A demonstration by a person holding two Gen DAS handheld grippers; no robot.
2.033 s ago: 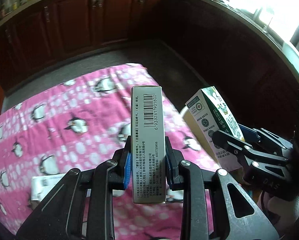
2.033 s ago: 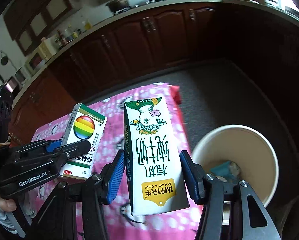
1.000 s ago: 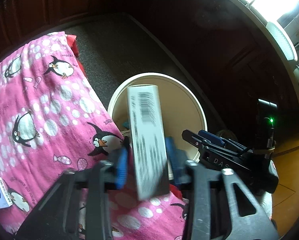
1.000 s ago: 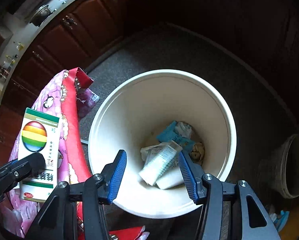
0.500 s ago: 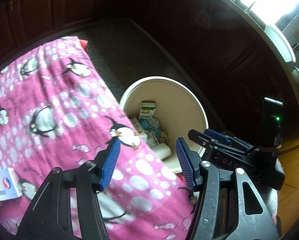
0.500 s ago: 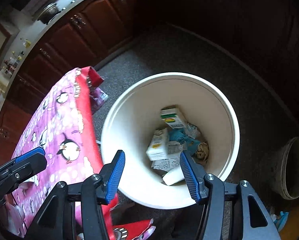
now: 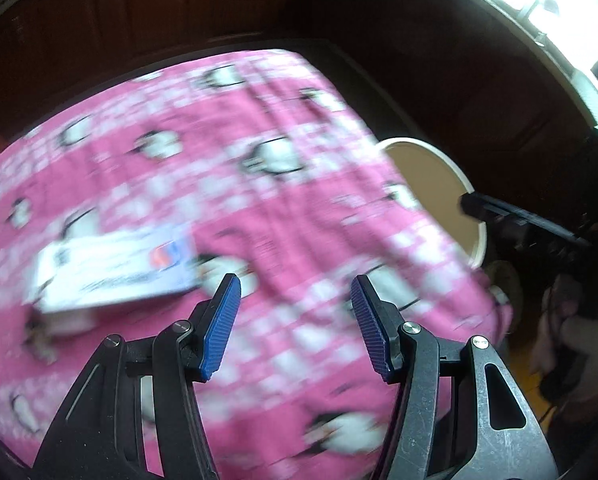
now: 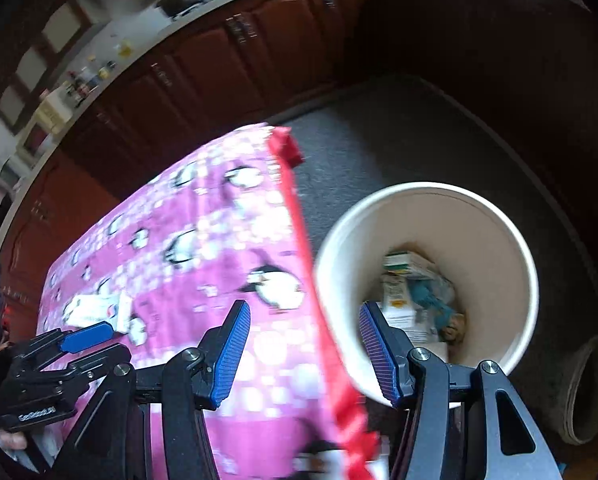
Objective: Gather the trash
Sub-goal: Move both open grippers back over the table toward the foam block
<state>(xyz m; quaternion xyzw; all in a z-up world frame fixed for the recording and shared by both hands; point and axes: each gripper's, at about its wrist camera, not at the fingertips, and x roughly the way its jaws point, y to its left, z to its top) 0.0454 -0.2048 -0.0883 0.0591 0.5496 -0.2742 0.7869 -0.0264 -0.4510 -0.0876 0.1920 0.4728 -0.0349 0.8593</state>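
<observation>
Since the earlier frames, both boxes have left the jaws and now lie in the bin, and both grippers have swung back from the bin toward the table. The left gripper hangs over the pink penguin cloth with its blue pads apart and nothing between them. A white box, blurred, lies flat on the cloth just ahead and to the left of its left finger. The right gripper is likewise spread and empty, straddling the cloth's red edge. The white bin stands on the floor ahead of its right finger, holding cartons and crumpled wrappers.
</observation>
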